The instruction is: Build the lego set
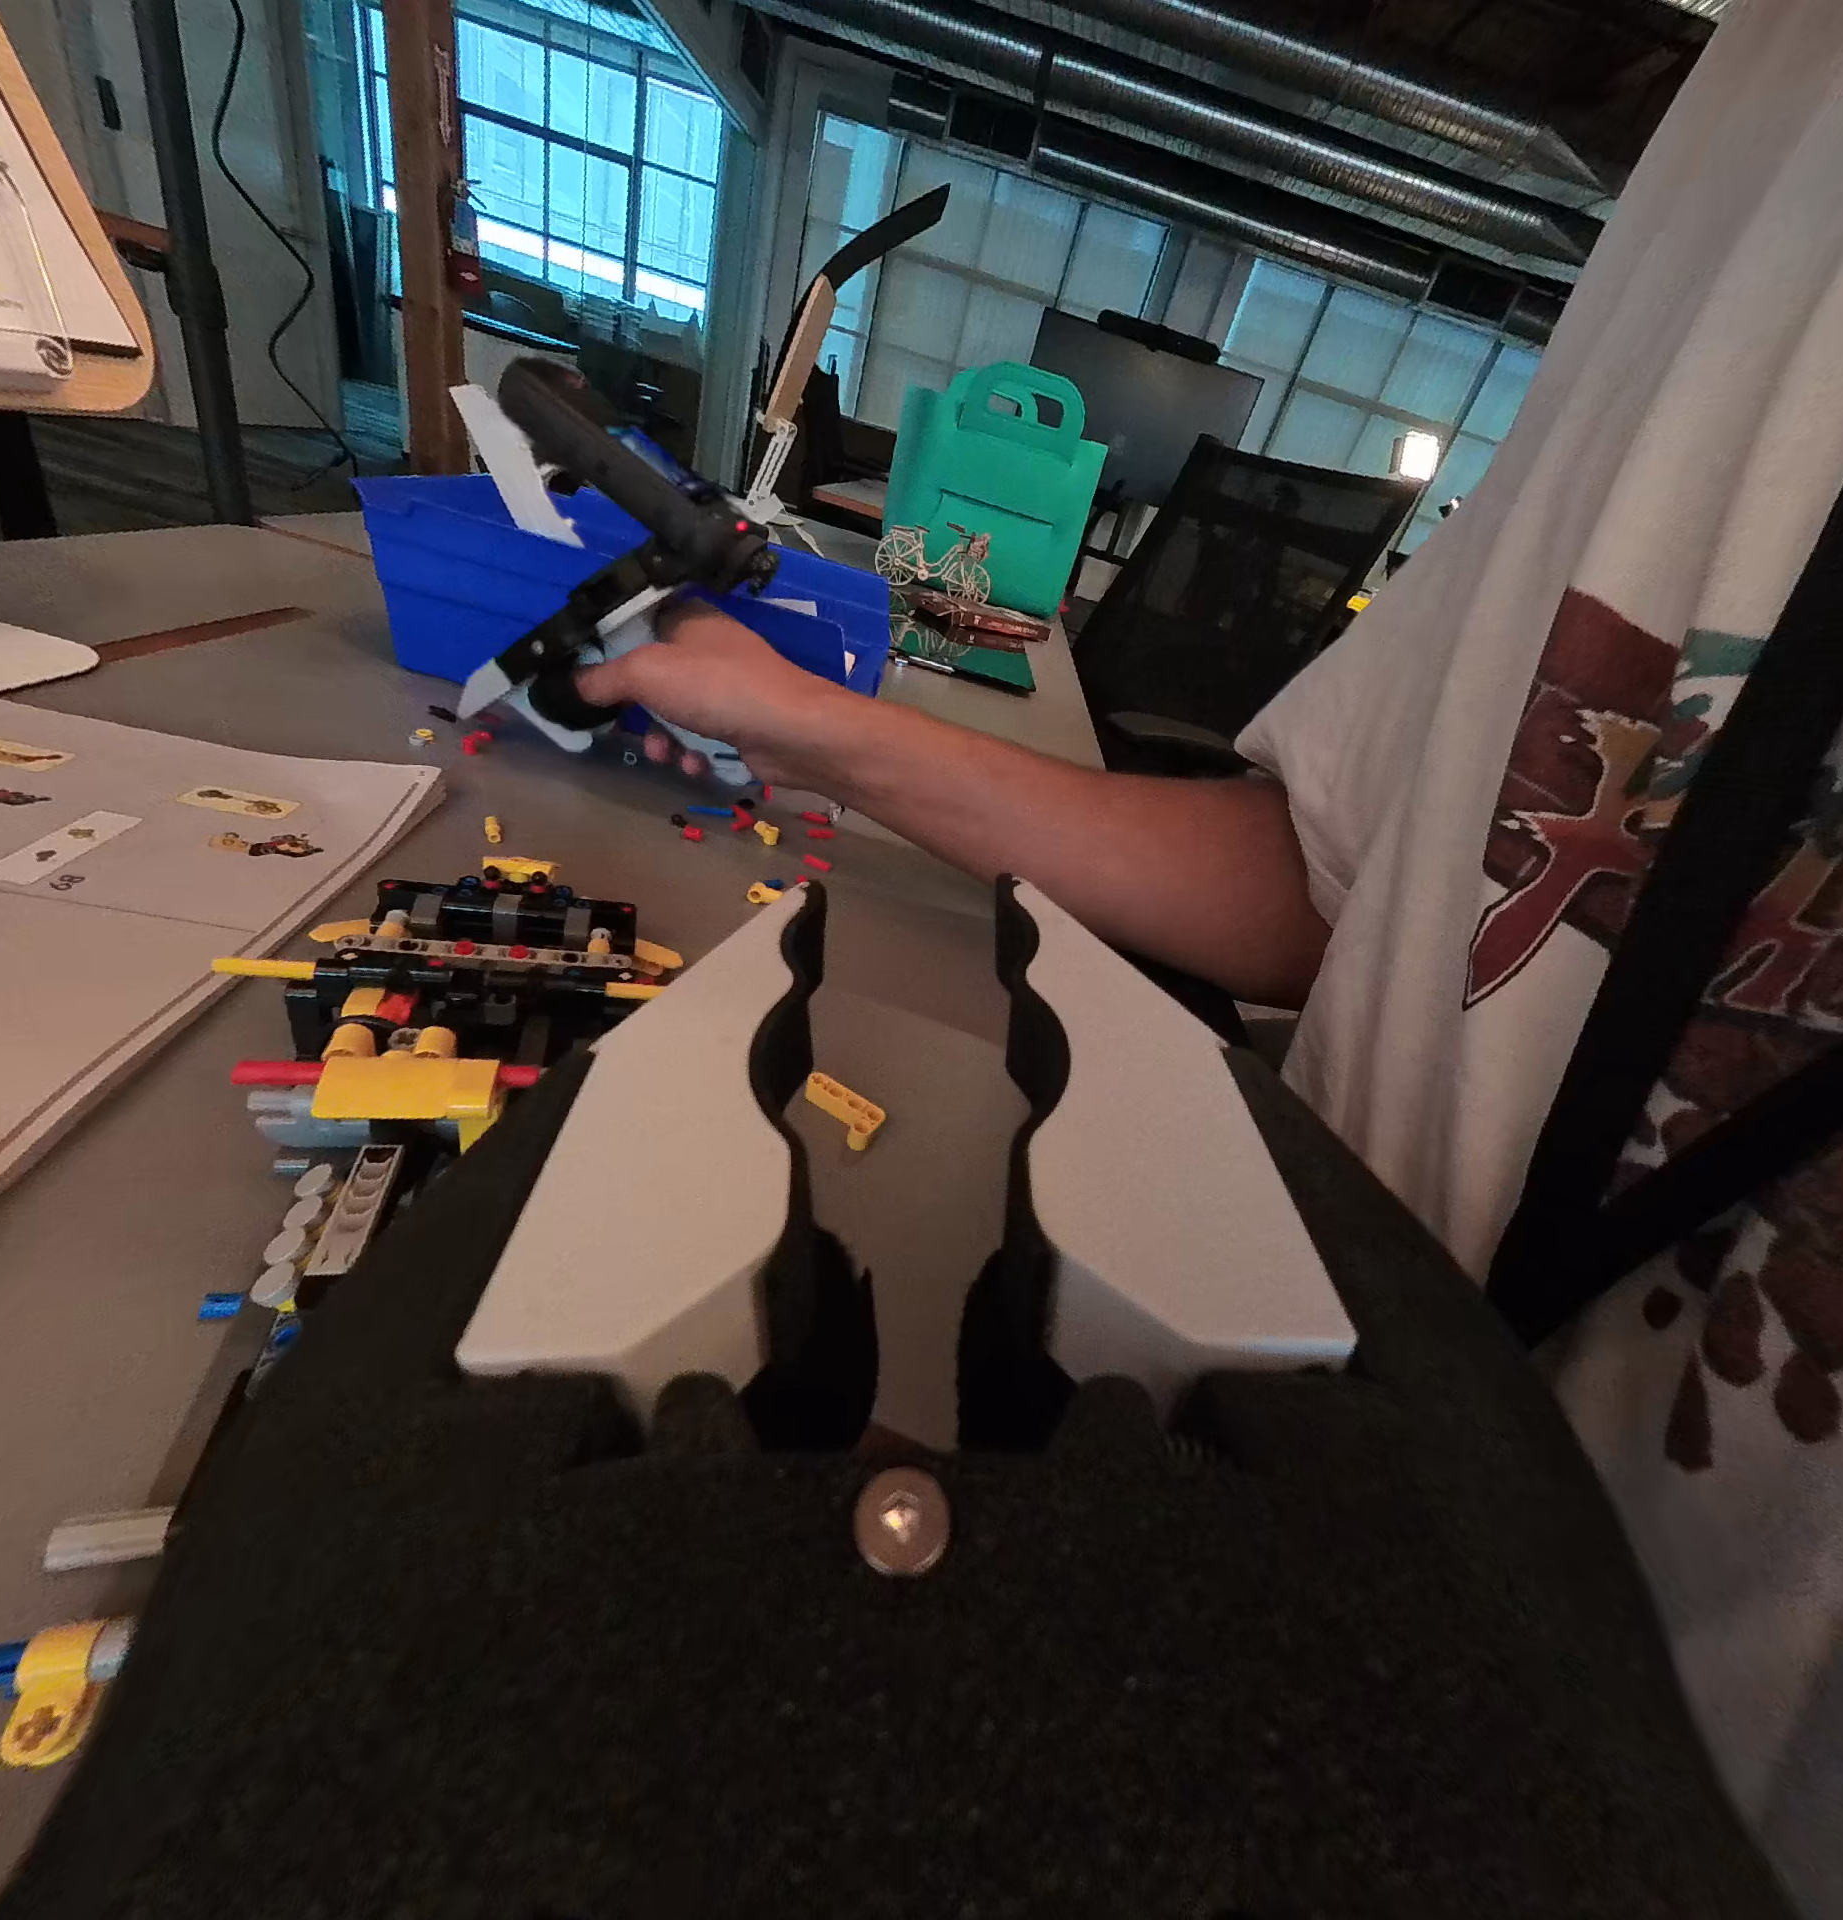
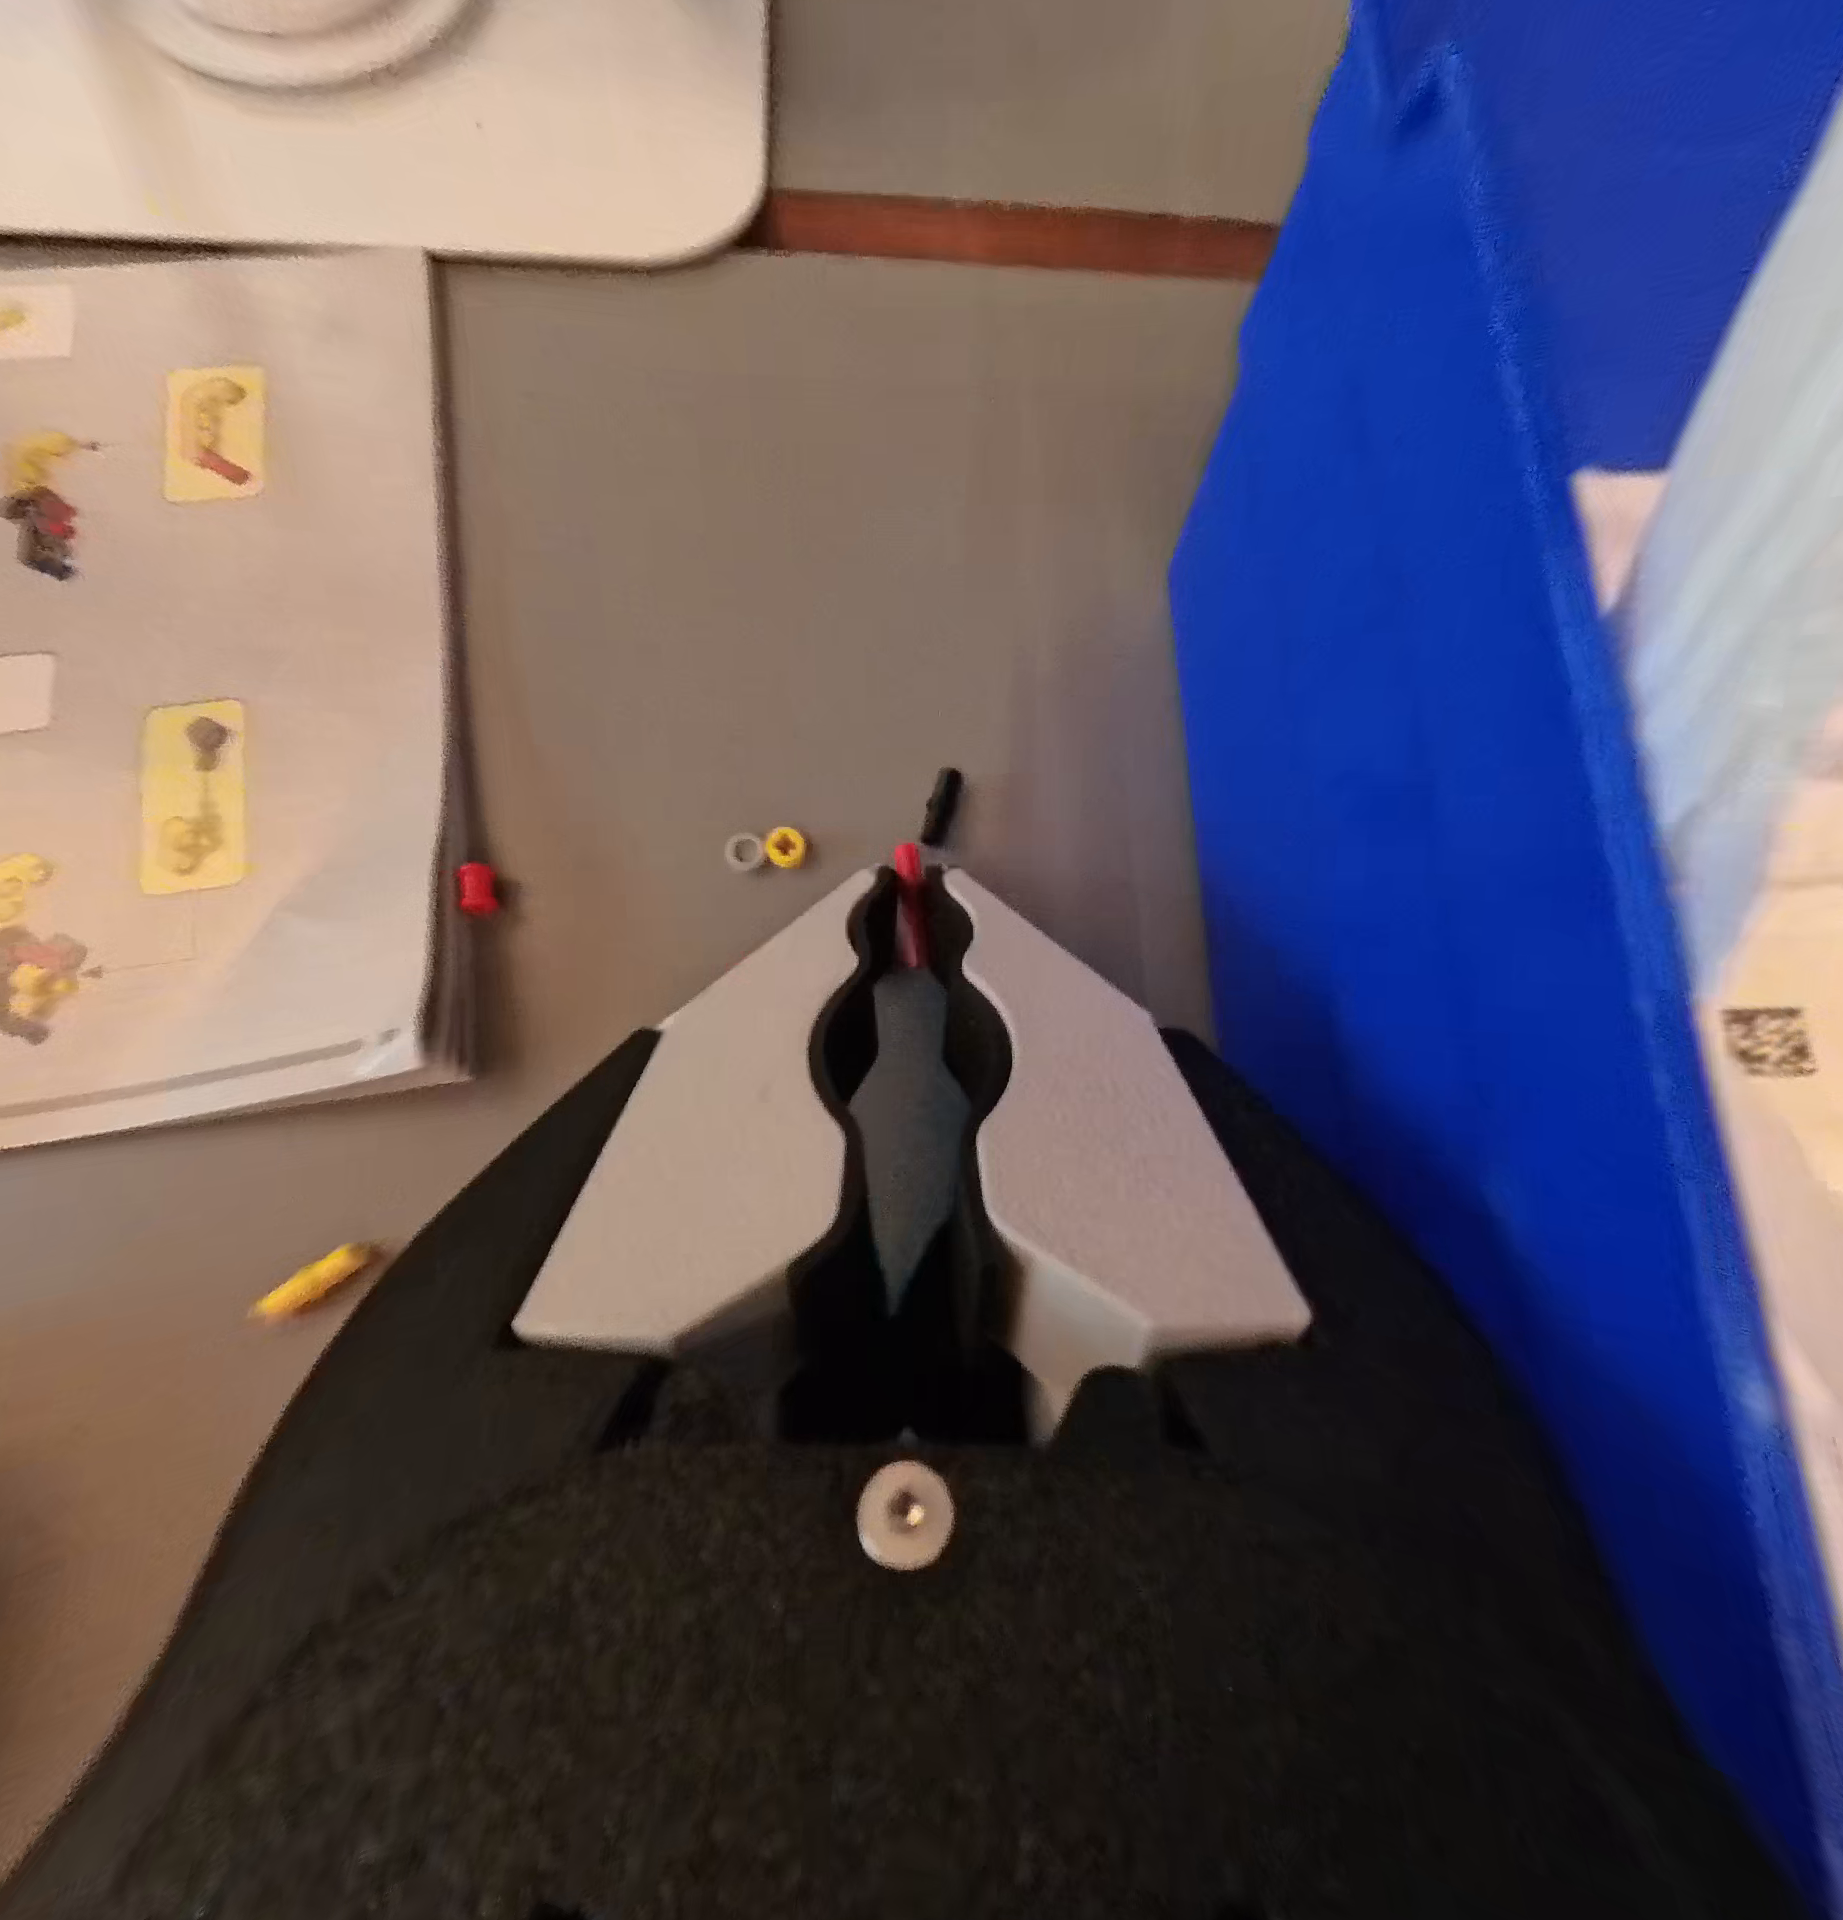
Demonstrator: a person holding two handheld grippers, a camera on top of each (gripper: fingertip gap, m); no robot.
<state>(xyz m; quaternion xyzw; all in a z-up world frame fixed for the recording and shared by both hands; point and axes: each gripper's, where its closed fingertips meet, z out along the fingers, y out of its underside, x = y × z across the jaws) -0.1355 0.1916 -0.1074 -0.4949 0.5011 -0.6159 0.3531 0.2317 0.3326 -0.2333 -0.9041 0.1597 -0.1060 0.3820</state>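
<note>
My right gripper is shut on a thin red lego pin, which sticks out past the fingertips above the grey table. It also shows in the left wrist view, held by a hand beside the blue bin. My left gripper is open and holds nothing. It hovers to the right of the black and yellow lego model. A yellow bent beam lies on the table under its jaws.
The open instruction booklet lies left, and shows in the right wrist view. A black pin, a yellow bush, a grey ring and a red bush lie loose. Several small parts are scattered. The blue bin stands close right. The left gripper's tips are roughly 40 cm from the right gripper's.
</note>
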